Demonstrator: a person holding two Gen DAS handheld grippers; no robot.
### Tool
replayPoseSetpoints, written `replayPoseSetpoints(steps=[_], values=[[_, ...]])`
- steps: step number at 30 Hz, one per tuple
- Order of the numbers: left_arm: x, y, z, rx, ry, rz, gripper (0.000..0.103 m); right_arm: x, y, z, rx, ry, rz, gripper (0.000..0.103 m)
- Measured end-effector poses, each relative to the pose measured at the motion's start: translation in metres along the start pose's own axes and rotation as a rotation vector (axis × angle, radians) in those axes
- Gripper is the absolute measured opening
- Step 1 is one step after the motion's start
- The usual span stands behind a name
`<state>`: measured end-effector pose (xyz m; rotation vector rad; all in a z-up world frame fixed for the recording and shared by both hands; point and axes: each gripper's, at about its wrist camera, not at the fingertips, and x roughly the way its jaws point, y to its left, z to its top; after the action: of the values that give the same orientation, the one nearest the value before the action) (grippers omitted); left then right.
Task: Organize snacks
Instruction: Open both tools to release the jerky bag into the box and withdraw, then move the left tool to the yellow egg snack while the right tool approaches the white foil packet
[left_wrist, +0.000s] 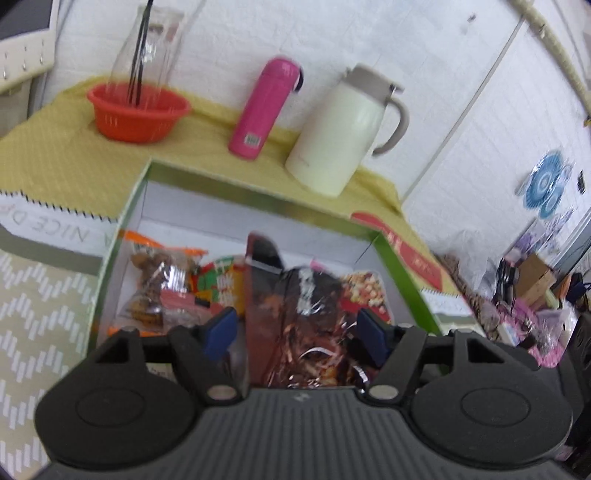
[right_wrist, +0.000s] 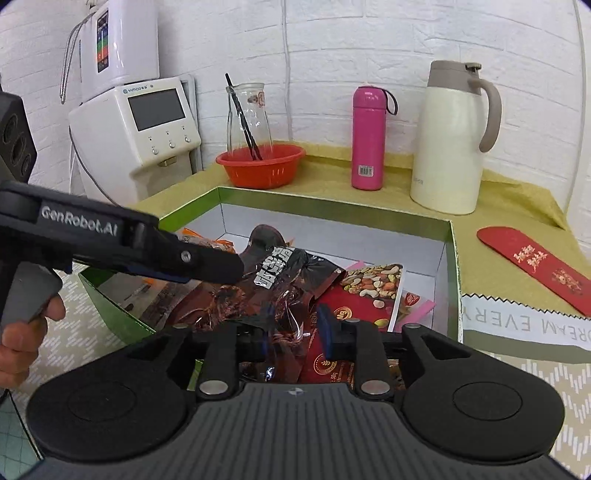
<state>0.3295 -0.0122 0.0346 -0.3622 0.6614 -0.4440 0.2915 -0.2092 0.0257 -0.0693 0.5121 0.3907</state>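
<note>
We have both grippers, left gripper (left_wrist: 295, 328) and right gripper (right_wrist: 291, 321), released over the dark brown crinkly snack bag (right_wrist: 273, 291), which lies in the green-rimmed cardboard box (right_wrist: 332, 205), apparently dropped among other packets.

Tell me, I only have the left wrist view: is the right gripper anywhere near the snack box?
Observer: Yes. The right gripper hangs over the near side of the box, with its jaws open on either side of the dark snack packet.
Operator: What is under that packet on its right? It is blurred for me.
Observer: A red packet picturing mixed nuts, lying flat in the box.
Operator: Anything left of the red bowl?
Observer: A white countertop appliance with a screen and buttons stands right beside it.
</note>
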Motion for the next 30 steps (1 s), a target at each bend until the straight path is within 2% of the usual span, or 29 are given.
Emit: replayPoseSetpoints(steps=[1, 2, 3, 4, 6, 10, 21, 25, 30], values=[[-0.006, -0.003, 0.0, 0.009, -0.014, -0.011, 0.075, -0.004, 0.002, 0.001, -0.005, -0.02, -0.011, 0.083], [-0.013, -0.007, 0.0, 0.012, -0.032, -0.016, 0.077, -0.01, 0.004, 0.001, -0.007, -0.041, -0.022, 0.103], [-0.018, -0.01, 0.0, 0.012, -0.046, -0.009, 0.085, -0.016, 0.007, 0.001, -0.005, -0.062, -0.034, 0.103], [-0.024, -0.014, -0.001, 0.015, -0.065, 0.012, 0.097, -0.022, 0.008, 0.002, -0.002, -0.083, -0.044, 0.103], [-0.036, -0.023, -0.005, 0.046, -0.114, 0.052, 0.097, -0.034, 0.012, 0.004, -0.009, -0.107, -0.052, 0.103], [-0.054, -0.035, -0.013, 0.082, -0.121, 0.099, 0.097, -0.056, 0.019, 0.004, -0.025, -0.125, -0.063, 0.103], [-0.105, -0.06, -0.049, 0.164, -0.149, 0.116, 0.097, -0.118, 0.046, -0.022, -0.09, -0.15, -0.046, 0.103], [-0.12, -0.069, -0.066, 0.167, -0.126, 0.106, 0.097, -0.137, 0.057, -0.037, -0.118, -0.149, -0.048, 0.103], [-0.139, -0.07, -0.096, 0.188, -0.078, 0.059, 0.097, -0.154, 0.063, -0.062, -0.125, -0.12, -0.043, 0.103]])
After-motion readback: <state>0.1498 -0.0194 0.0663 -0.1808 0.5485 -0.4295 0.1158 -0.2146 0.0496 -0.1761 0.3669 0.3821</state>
